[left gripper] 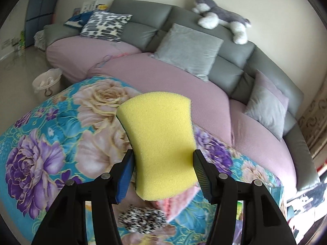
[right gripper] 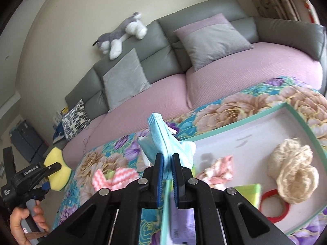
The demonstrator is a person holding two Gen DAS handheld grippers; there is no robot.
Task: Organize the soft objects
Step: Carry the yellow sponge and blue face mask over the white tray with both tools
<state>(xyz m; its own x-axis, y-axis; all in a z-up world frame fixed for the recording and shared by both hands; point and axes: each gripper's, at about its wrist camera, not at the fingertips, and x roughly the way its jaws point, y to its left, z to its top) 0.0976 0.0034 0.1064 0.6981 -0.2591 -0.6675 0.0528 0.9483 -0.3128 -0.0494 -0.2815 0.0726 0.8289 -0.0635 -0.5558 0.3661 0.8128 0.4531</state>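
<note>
My left gripper [left gripper: 162, 161] clamps a yellow foam sponge [left gripper: 159, 143] above the floral turquoise quilt [left gripper: 51, 143]; my right gripper [right gripper: 168, 159] pinches a pale blue face mask [right gripper: 161, 140] beside the green-rimmed white tray [right gripper: 241, 120]. A grey sofa [left gripper: 143, 16] curves behind. Blurred speckled fabric [left gripper: 143, 220] lies below.

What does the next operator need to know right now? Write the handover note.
Left gripper: shut on the yellow sponge, held above the floral blanket.
Right gripper: shut on a light blue cloth, beside the white tray.
In the tray: cream yarn scrunchie, pink-white cloth, red ring, green item.
On the blanket, not yet in the tray: pink zigzag cloth, leopard-print scrunchie.
Left to do, probably: place the sponge and blue cloth, then gather those two.
</note>
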